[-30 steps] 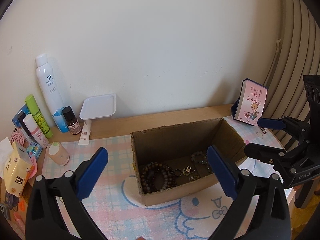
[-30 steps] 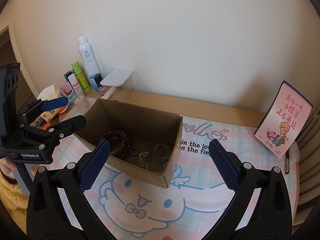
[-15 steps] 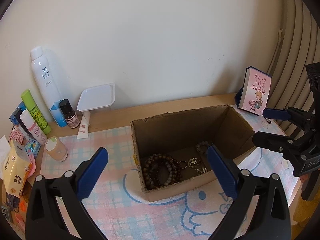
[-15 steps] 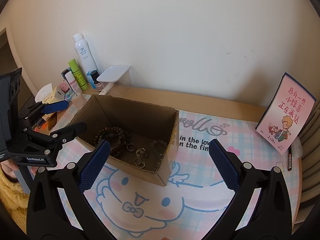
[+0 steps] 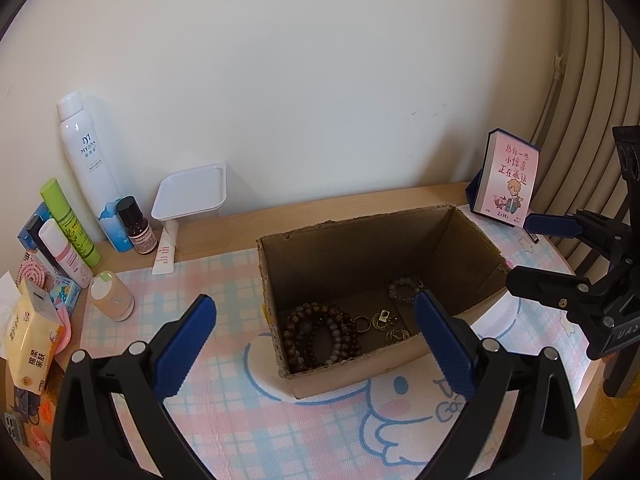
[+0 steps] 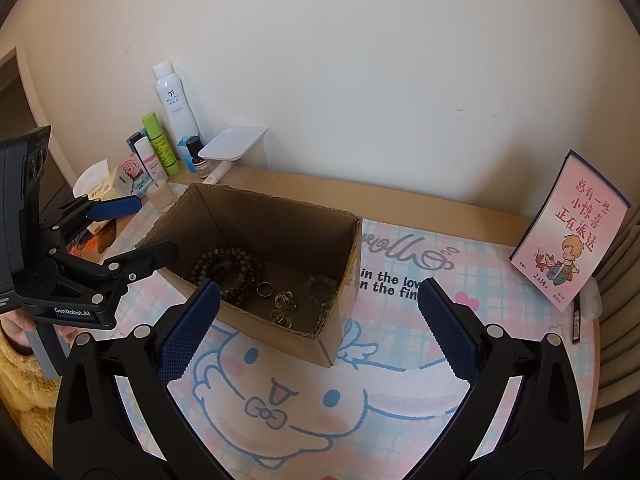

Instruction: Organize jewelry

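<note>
Jewelry lies loose on the floor of an open cardboard box (image 5: 384, 372) standing on a pink and blue cartoon mat (image 6: 400, 380) that covers the bench (image 6: 400, 200). The box runs long from left to right across the mat, open side up. Both claws hover above and in front of it, looking down into it, and neither touches anything. The left claw (image 5: 312, 344) has its blue pads spread wide and is empty; the right claw (image 6: 318, 330) is likewise spread wide and empty. Inside the box, a dark bead bracelet pile (image 5: 320, 334) fills the left end, directly ahead of the left claw, so that claw looks nearer to it. A smaller grey bead bracelet (image 6: 320, 284) sits toward the right end, closer to the right claw. Between them lie several small metal rings (image 6: 280, 304).
</note>
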`<act>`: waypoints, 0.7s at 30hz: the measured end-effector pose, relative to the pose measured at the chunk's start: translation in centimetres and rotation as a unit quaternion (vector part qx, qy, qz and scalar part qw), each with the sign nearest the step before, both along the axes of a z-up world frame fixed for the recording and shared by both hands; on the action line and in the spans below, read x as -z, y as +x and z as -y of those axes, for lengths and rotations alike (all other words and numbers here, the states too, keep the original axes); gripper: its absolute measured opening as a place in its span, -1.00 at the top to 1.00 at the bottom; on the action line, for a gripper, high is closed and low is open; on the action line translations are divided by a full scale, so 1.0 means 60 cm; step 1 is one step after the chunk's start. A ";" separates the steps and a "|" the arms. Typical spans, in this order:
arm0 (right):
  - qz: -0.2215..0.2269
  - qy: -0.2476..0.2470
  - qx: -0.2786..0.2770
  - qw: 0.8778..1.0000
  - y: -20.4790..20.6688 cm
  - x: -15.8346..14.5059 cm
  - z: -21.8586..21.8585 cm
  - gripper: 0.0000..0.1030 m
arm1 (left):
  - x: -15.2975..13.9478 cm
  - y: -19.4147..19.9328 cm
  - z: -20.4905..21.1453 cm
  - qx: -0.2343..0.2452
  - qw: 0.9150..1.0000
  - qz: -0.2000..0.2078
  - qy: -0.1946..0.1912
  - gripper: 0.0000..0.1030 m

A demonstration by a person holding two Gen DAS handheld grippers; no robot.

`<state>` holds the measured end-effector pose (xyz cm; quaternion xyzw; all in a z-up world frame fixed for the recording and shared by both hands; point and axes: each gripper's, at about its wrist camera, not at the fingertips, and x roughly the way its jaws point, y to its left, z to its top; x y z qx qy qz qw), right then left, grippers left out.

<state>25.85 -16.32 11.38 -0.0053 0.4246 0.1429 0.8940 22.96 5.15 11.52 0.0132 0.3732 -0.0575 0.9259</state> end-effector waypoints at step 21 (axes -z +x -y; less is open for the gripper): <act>-0.001 0.002 -0.005 1.000 -0.001 0.000 -0.001 -0.83 | 0.006 0.001 0.006 -0.001 1.000 -0.003 0.004 -0.89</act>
